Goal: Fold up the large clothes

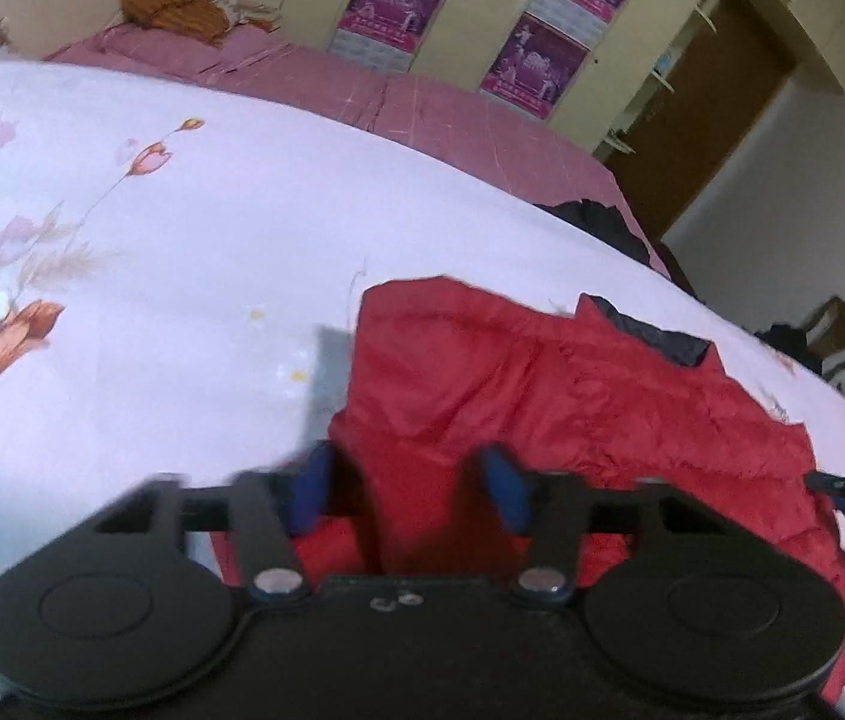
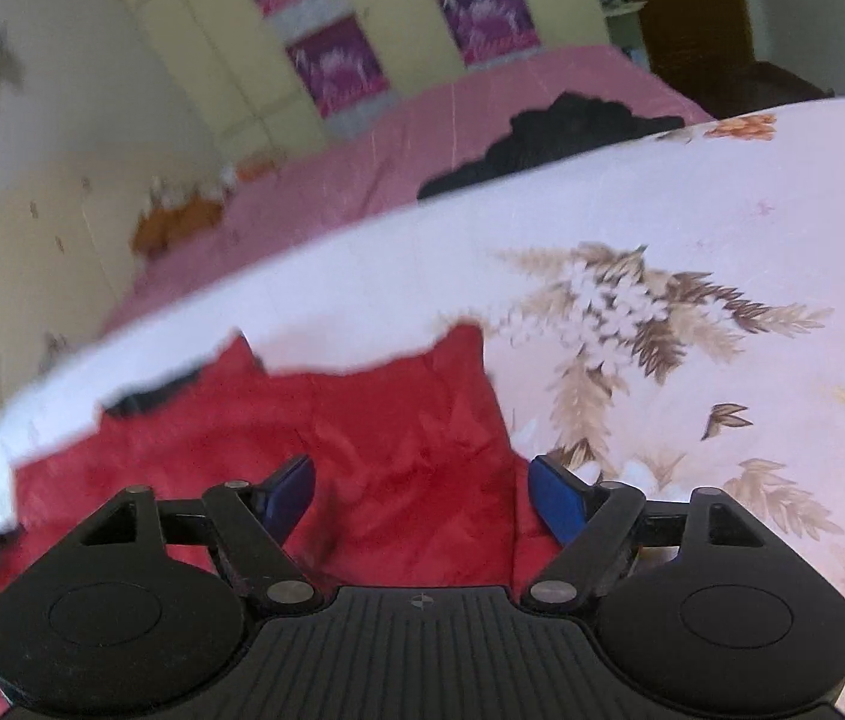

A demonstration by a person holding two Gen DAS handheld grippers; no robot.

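Left claw (image 1: pixel 410 483) and right claw (image 2: pixel 422 495) both angle downward, blue fingers parted, gripping nothing.

Left gripper (image 1: pixel 410 486), right gripper (image 2: pixel 422 498): black bodies, round discs, silver pivot screws, blue pads.

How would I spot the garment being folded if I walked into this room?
Find the bed's white floral sheet. On its near part, just ahead of both grippers, lies a puffy red jacket with a dark lining showing at one edge. It is the only red thing; the other clothes farther back are black.
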